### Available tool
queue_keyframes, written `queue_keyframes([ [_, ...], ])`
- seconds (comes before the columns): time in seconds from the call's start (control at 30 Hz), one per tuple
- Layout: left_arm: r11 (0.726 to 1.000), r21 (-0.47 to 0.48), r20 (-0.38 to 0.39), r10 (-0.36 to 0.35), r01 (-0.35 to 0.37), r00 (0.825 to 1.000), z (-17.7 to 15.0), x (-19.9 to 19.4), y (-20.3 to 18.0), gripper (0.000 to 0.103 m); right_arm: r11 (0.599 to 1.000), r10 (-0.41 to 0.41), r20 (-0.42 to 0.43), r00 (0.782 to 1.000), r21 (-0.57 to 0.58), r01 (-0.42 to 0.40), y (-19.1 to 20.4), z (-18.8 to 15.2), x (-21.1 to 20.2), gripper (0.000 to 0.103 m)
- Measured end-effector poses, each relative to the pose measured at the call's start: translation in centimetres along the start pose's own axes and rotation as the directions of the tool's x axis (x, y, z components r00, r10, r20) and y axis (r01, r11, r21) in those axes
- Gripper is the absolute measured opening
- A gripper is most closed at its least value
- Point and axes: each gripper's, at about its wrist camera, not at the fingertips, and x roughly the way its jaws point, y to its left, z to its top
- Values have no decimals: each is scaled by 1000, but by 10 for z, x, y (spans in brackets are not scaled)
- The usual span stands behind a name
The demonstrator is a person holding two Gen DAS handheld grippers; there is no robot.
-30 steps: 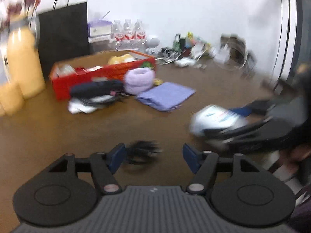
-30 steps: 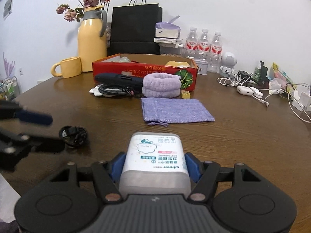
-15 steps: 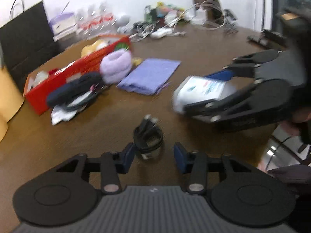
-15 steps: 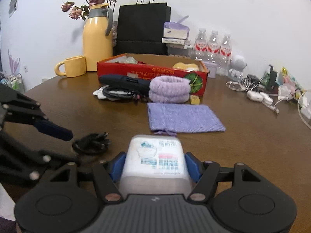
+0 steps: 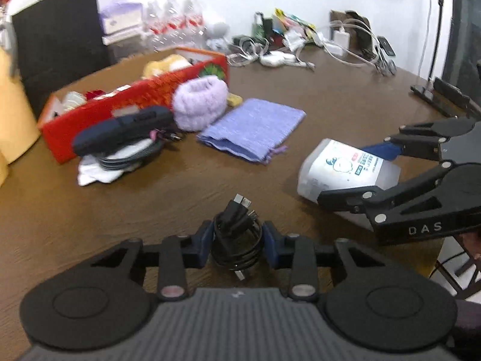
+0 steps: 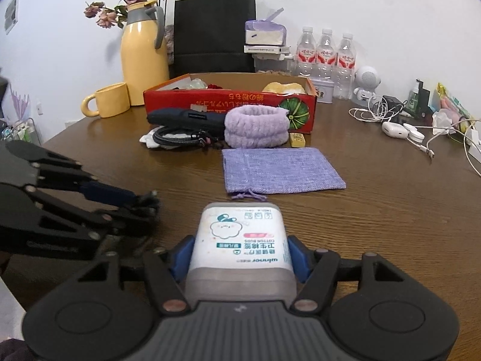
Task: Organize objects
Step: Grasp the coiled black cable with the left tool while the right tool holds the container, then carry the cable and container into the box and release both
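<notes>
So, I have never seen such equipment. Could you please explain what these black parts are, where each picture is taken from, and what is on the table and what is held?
The black parts are hand-held tongs, one in each of a person's hands; there is no robot arm. Each has a wide-angle camera looking forward along its two fingers, so you get one picture per hand.

In the left camera's view, the left tongs are shut on a coiled black cable. In the right camera's view, the right tongs are shut on a white cotton-bud box. Each view also shows the other tongs from the side.

On the brown table lie a purple cloth pouch, a fluffy purple headband, a dark folded umbrella and a red cardboard box holding small items. Behind stand a yellow jug, a yellow mug, a black paper bag and water bottles.
</notes>
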Motion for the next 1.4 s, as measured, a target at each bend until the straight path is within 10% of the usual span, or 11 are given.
queue_keyframes([
  [0.37,983,-159,188,122,-93,975,102,-36,125,35,988,156,213,965,-46,-150,-34,124,-3,64],
  [0.5,973,-204,61,125,-110,990,168,24,185,36,993,119,172,978,-3,-120,-54,219,70,64],
  [0.63,950,-216,-156,193,-224,969,192,93,225,36,991,61,-72,996,126,-51,-77,278,175,64],
  [0.9,934,-208,-337,211,-291,917,184,153,253,37,991,-101,-373,922,46,127,-77,272,270,64],
  [1.27,933,-202,-322,224,-298,920,180,159,242,41,970,-233,-67,970,-89,227,-60,256,270,53],
  [1.4,930,-214,-298,228,-298,927,182,145,239,51,975,-208,-112,972,-97,198,-63,254,260,56],
])
